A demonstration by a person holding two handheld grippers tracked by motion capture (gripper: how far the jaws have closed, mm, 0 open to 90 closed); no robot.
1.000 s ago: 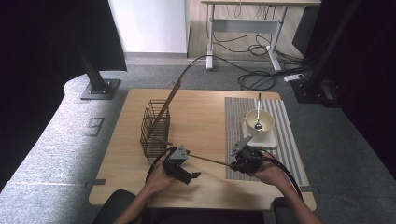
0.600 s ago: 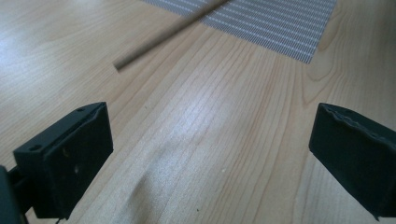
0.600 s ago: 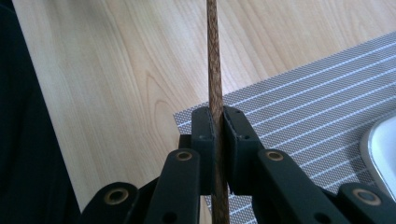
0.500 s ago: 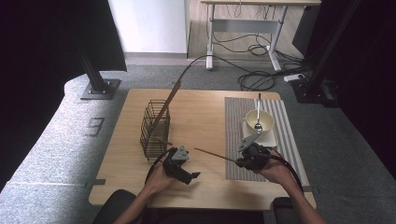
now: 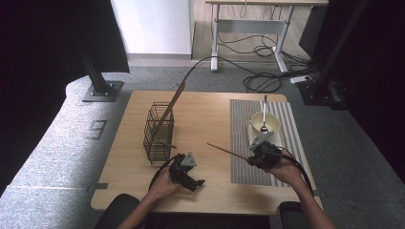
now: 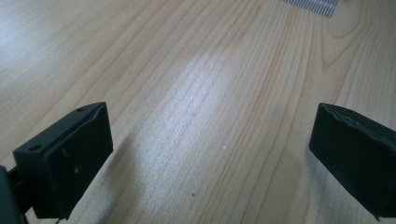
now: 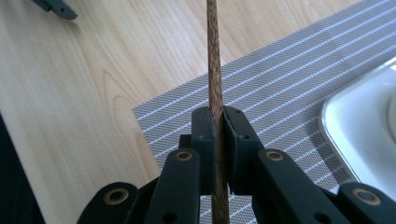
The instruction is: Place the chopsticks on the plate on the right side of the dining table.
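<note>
Two hand-held grippers are working over one wooden tabletop. The right hand-held gripper is pinching one brown chopstick; in the right gripper view its jaws are pressing together on the stick, with no gap on either side. In the high view the chopstick is pointing left and slightly far from that gripper, lying roughly level above the bare wood between the wire basket and the placemat.

The left hand-held gripper is sitting at the near edge of the tabletop, near the basket's near end. Its jaws are standing spread wide with nothing between them; the left gripper view is showing bare wood in the gap.

One dark wire basket is standing left of centre. One long brown stick is leaning out of it toward the far side, and a second short brown piece is poking from its near end.

One striped grey placemat is lying on the right. On it one white tray is carrying one cream bowl, and one spoon is standing in the bowl.
</note>
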